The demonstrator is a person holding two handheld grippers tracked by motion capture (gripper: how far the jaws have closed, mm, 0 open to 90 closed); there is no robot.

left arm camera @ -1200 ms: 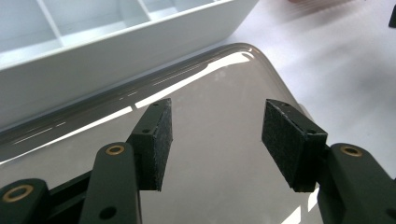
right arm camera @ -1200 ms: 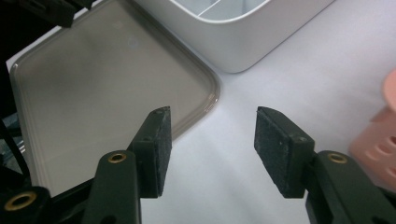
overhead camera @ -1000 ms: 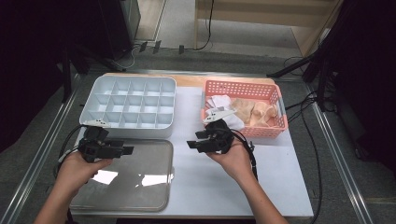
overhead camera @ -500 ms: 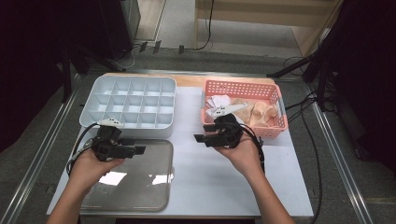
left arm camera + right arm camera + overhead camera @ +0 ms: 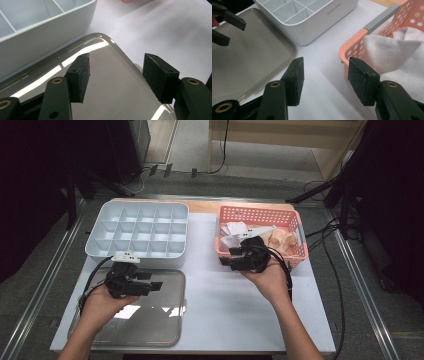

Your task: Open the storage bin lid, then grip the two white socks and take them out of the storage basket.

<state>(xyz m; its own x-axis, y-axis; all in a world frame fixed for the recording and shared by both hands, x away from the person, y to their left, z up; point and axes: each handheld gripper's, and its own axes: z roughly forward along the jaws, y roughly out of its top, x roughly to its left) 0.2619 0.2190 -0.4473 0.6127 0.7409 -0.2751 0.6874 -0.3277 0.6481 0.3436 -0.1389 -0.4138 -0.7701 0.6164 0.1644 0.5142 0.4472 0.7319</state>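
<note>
On the white table (image 5: 220, 310), my left gripper (image 5: 156, 286) hovers over the clear lid (image 5: 140, 325), jaws just widened, nothing between. My right gripper (image 5: 223, 263), jaws spread and empty, sits at the pink basket (image 5: 260, 215) rim beside white cloth (image 5: 392, 50).

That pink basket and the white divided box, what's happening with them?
A person holds black tongs in each hand. The right tongs hover open at the near corner of the pink basket, which holds pale cloth items. The left tongs hang open over a clear lid beside the white divided box. Nothing is gripped.
</note>
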